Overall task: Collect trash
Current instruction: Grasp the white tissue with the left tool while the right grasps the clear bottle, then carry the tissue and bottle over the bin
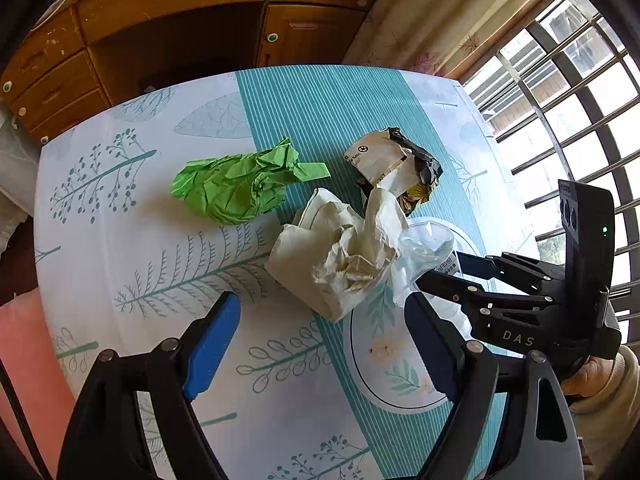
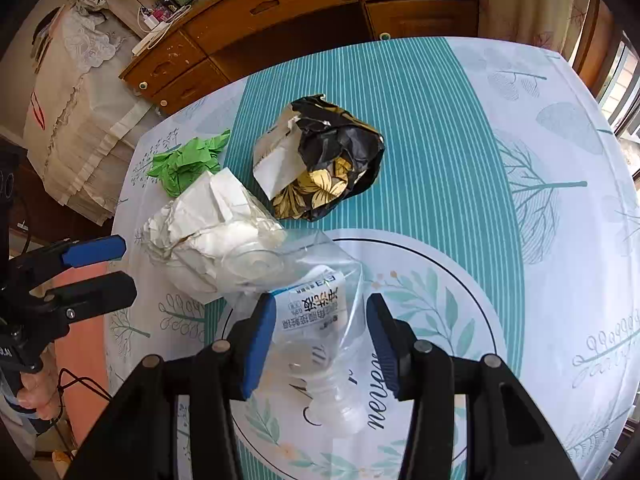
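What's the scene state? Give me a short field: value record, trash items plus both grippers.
surface: table with teal leaf-print cloth
green paper: crumpled, far left of pile
white paper: crumpled wad, centre
black-gold wrapper: crumpled, farthest back
clear plastic bottle: lying on its side, between right gripper's fingers
left gripper: open, nothing held
right gripper: open, straddling bottle, not closed on it

The clear bottle hides part of the white paper wad.

Table w/ teal leaf-print cloth, green paper wad, white paper wad, black-gold wrapper, clear plastic bottle.
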